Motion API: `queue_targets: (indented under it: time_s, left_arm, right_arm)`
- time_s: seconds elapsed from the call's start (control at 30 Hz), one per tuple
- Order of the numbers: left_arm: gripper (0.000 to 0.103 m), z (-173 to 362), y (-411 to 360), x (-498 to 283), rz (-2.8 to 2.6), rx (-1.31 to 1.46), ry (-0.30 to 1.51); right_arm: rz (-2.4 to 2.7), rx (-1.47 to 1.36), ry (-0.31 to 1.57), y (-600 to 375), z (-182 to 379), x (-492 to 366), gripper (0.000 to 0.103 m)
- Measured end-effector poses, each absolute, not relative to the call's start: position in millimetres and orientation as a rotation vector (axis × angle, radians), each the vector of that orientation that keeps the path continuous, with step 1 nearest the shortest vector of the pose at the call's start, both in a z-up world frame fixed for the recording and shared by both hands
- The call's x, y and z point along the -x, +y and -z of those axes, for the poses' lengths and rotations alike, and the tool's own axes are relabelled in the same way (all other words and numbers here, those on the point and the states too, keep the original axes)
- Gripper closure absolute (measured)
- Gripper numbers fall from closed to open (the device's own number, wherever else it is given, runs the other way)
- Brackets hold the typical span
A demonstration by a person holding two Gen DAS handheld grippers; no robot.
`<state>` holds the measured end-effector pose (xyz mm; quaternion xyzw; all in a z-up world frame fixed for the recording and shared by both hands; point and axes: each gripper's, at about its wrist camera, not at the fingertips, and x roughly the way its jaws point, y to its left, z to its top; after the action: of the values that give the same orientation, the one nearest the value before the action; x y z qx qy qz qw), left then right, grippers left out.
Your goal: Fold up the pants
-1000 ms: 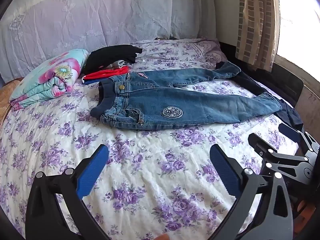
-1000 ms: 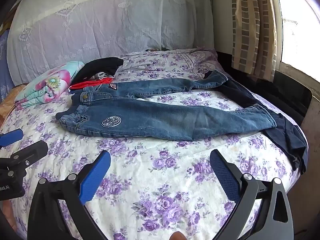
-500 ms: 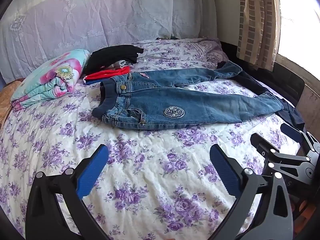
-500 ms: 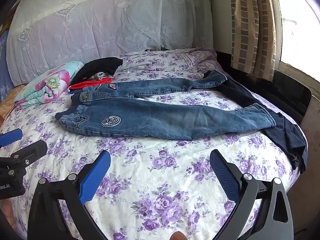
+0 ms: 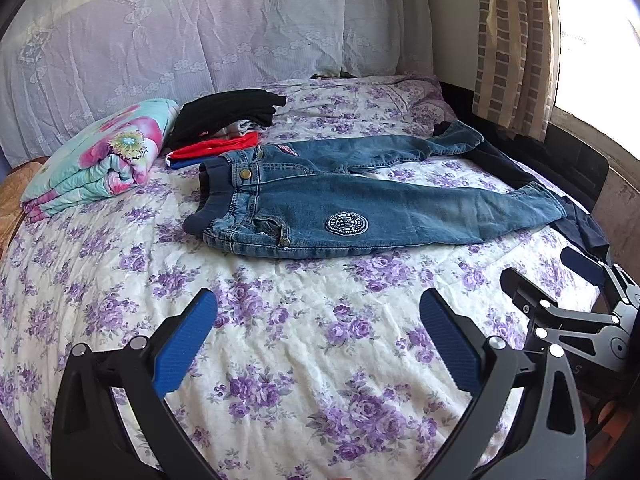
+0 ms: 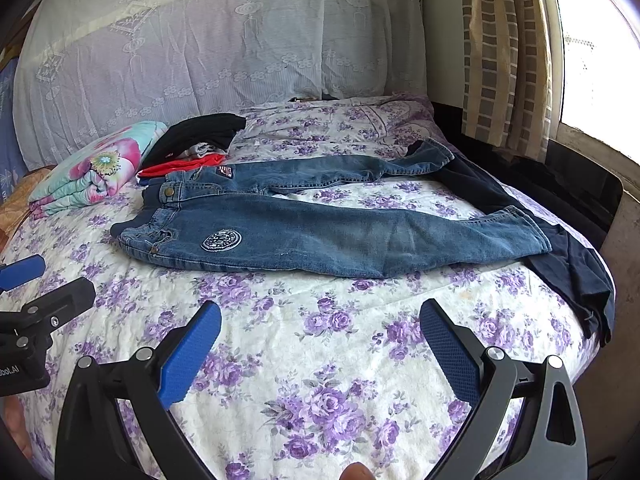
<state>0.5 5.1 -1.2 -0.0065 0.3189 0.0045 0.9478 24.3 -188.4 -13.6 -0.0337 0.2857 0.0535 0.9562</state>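
Observation:
Blue denim pants [image 5: 380,212] [image 6: 320,236] lie flat across the bed, waistband to the left, legs spread apart to the right, a round patch on the near leg. My left gripper [image 5: 318,332] hovers open over the floral sheet, well short of the pants, nothing between its blue pads. My right gripper [image 6: 320,336] is open too, level with the near leg and apart from it. Each gripper shows at the edge of the other's view: the right gripper [image 5: 560,280] at the right side, the left gripper [image 6: 40,280] at the left side.
A folded floral blanket [image 5: 96,156] and a stack of black, grey and red clothes [image 5: 224,120] sit at the back left. A dark navy garment [image 6: 568,256] hangs over the bed's right edge under the leg cuffs. Lace-covered pillows [image 5: 200,32] and a curtain [image 6: 504,48] stand behind.
Both views have shifted slightly: the pants sit a little lower and nearer in the frames. The grippers stay open and the pants lie unmoved.

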Motion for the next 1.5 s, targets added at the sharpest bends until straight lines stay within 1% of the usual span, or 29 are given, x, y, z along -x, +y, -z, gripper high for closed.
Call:
queue_targets:
  time_s: [1.5]
  left_arm:
    - [0.005,3.4,1.7,-0.9,-0.005,0.006,0.661]
  right_arm:
    - [-0.126,0.074,0.59,-182.2,15.3,-23.0,0.003]
